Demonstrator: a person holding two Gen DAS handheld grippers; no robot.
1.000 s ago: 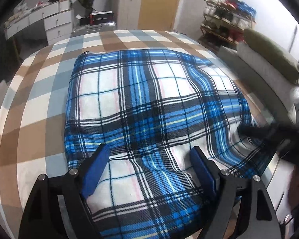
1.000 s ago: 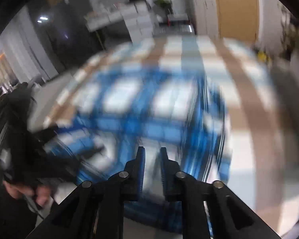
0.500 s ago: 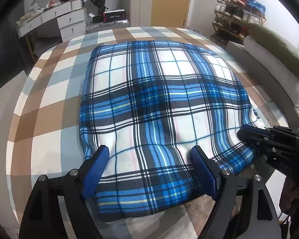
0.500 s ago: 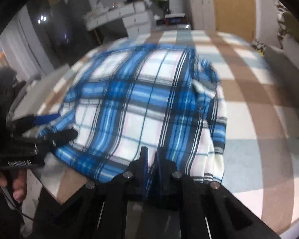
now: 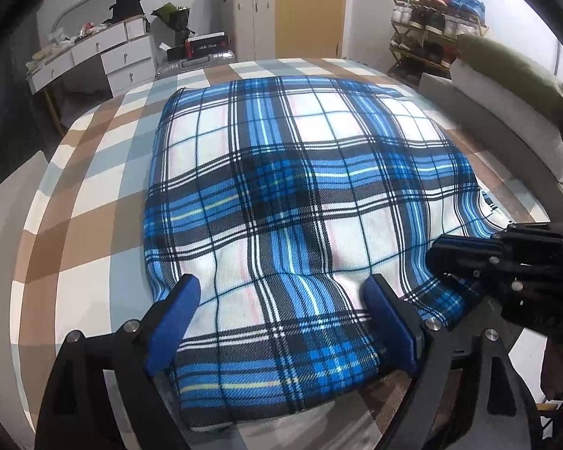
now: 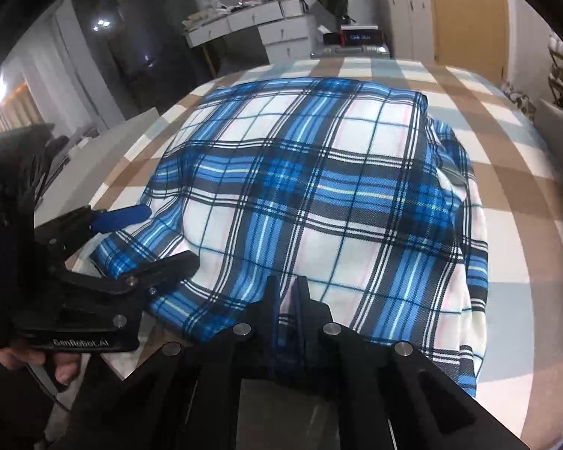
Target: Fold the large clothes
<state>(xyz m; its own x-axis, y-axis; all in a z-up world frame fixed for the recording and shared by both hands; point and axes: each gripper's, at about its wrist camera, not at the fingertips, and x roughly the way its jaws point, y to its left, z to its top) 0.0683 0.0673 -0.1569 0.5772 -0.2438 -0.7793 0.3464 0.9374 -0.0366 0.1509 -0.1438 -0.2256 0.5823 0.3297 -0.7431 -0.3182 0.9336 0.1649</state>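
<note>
The blue plaid garment (image 5: pixel 304 202) lay folded and puffy on the checked bed (image 5: pixel 94 202). My left gripper (image 5: pixel 281 300) was opening its jaws over the near hem, pads clear of it; my right gripper (image 6: pixel 286 292) pinched that hem.

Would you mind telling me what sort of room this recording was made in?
Most likely a bedroom: a bed with a brown-and-grey checked cover, a white dresser with drawers, and an open shoe rack by the wall.
</note>
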